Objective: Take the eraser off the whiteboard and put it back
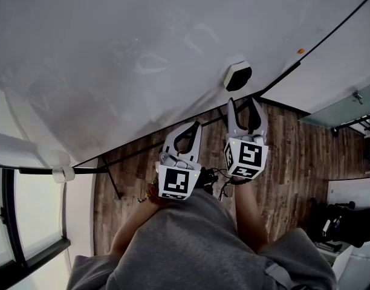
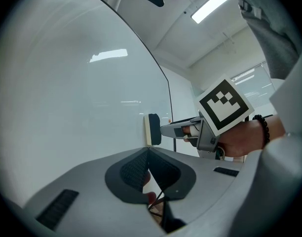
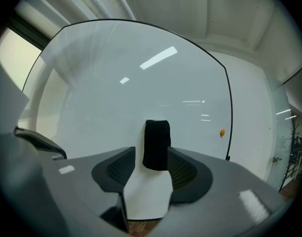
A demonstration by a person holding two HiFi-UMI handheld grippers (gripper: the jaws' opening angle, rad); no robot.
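I'm holding my right gripper (image 3: pixel 151 171) level, jaws standing apart, I judge so they can straddle the eraser (image 3: pixel 156 144) just ahead of the tips, which is sticking to the whiteboard (image 3: pixel 116 98). My left gripper (image 2: pixel 147 154) is hanging alongside, jaws together, empty. Wooden floor (image 1: pixel 294 162) is showing below.

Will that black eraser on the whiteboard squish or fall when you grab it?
The boxy black eraser with a pale base probably feels stiff. It sticks to the upright glossy whiteboard unaided, so it's likely light, maybe magnetic, and may need a tug.
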